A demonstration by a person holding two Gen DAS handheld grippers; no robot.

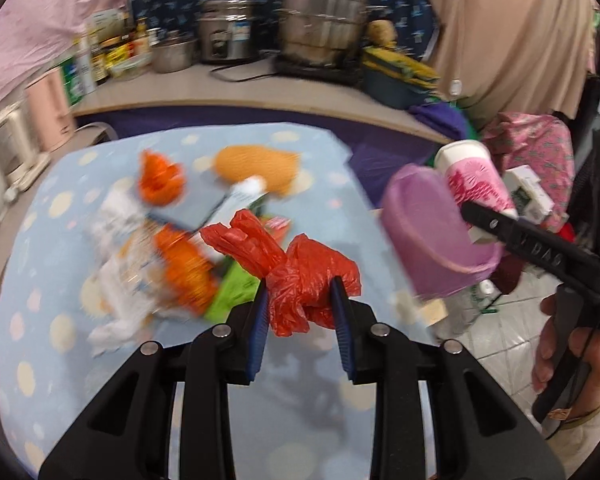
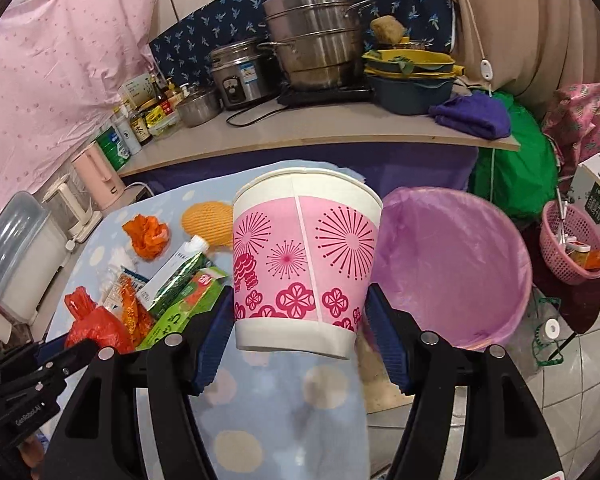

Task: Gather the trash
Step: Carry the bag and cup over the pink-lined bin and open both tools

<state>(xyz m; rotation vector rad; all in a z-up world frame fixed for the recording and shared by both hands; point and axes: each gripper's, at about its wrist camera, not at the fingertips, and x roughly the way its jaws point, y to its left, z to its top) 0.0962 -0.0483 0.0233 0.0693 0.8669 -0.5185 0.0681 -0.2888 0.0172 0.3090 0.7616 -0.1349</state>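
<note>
Nearest the cameras, the left claw point(image 1: 300, 304) pinches a crumpled red plastic bag point(image 1: 300, 280) above the spotted tabletop point(image 1: 60, 360), apparently lifted clear for carrying. The right claw point(image 2: 300, 320) grips a pink paper cup point(image 2: 304, 256) upright at its base, just left of the purple-lined bin point(image 2: 460, 264), probably its destination. Farther on the tabletop, a milk carton point(image 2: 176, 272), green box point(image 2: 188, 304) and orange wrapper point(image 2: 146, 234) await collection.

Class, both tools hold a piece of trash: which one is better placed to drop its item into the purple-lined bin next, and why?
Right. The right tool grips the pink paper cup directly beside the bin. The left tool holds the red plastic bag over the table, farther from the bin.
</note>
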